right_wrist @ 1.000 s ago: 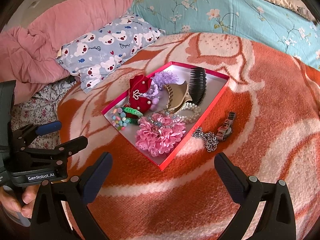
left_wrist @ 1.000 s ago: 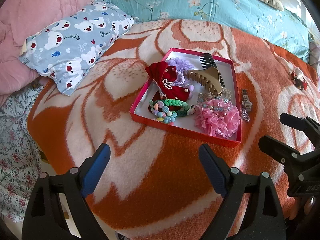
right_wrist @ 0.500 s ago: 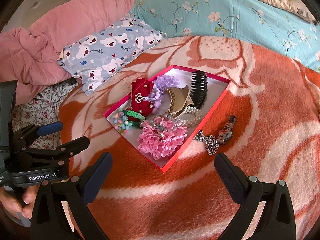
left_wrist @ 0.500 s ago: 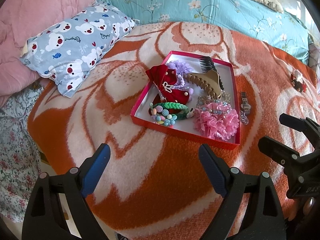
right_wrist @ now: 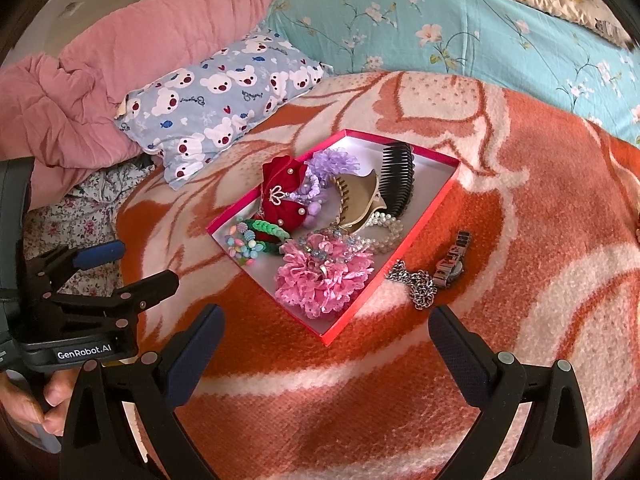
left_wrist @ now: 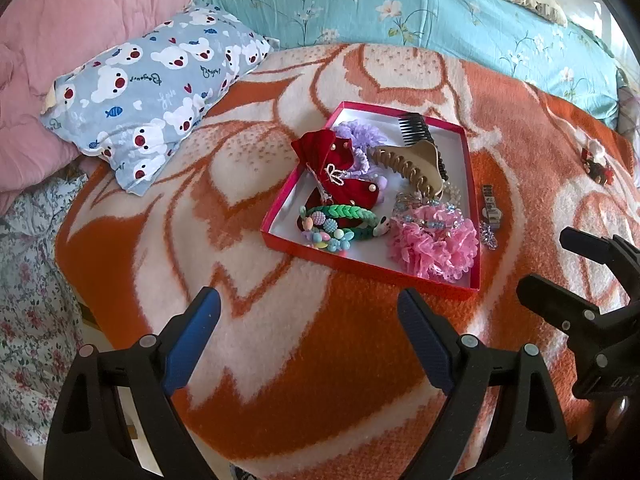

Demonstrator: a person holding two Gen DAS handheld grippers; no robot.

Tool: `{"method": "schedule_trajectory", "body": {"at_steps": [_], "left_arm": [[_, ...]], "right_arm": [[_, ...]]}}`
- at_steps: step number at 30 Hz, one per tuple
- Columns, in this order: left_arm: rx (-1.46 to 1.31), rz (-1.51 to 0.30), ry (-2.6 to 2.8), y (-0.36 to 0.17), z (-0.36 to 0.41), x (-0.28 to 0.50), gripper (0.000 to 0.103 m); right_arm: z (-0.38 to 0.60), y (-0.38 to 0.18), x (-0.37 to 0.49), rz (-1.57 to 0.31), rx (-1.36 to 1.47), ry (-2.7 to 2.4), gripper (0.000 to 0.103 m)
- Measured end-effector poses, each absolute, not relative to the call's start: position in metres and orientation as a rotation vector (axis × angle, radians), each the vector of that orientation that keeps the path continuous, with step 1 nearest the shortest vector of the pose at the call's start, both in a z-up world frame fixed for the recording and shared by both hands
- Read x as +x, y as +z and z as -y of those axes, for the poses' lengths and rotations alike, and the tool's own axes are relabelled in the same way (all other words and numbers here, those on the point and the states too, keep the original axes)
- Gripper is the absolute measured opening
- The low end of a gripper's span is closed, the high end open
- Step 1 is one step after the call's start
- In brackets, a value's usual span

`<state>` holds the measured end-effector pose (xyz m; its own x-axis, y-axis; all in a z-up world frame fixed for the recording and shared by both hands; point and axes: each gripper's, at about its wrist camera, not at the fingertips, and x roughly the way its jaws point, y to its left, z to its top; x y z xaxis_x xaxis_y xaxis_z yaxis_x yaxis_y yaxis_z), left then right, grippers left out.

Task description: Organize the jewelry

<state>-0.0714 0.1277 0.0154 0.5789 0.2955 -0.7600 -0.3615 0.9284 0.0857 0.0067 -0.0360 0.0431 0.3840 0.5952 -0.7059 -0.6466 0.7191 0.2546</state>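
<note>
A shallow red box point(left_wrist: 280, 200) point(right_wrist: 430, 208) lies on the orange and white blanket. It holds a pink scrunchie point(left_wrist: 436, 244) point(right_wrist: 324, 276), a red velvet bow point(left_wrist: 332, 172) point(right_wrist: 282, 196), a tan claw clip point(left_wrist: 412, 164) point(right_wrist: 360, 200), a black comb point(right_wrist: 398, 176), a purple scrunchie, pearls and bead bracelets. A watch point(left_wrist: 491, 210) point(right_wrist: 452, 262) and a silver chain point(right_wrist: 418, 286) lie on the blanket just right of the box. My left gripper point(left_wrist: 308, 340) is open and empty, short of the box. My right gripper point(right_wrist: 326, 352) is open and empty, near the box's front corner.
A bear-print pillow point(left_wrist: 148, 92) point(right_wrist: 216, 100) and pink quilt point(right_wrist: 120, 68) lie to the left, a turquoise floral cover point(left_wrist: 400, 4) behind. A small red ornament point(left_wrist: 598, 164) lies on the blanket at far right. The bed edge drops off at left.
Both grippers have drawn back a little from the box, which looks smaller and farther in both views. Jaws stay open; nothing was picked up.
</note>
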Motion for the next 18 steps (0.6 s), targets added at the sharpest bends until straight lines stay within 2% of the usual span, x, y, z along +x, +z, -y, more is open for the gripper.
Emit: {"method": "schedule_trajectory", "body": {"at_steps": [18], "left_arm": [[-0.079,-0.868,0.387,0.0158,-0.1284,-0.0726,0.091]], "right_arm": [[0.0328,0.0445,0.0025,-0.861,-0.071,0.802,0.102]]}}
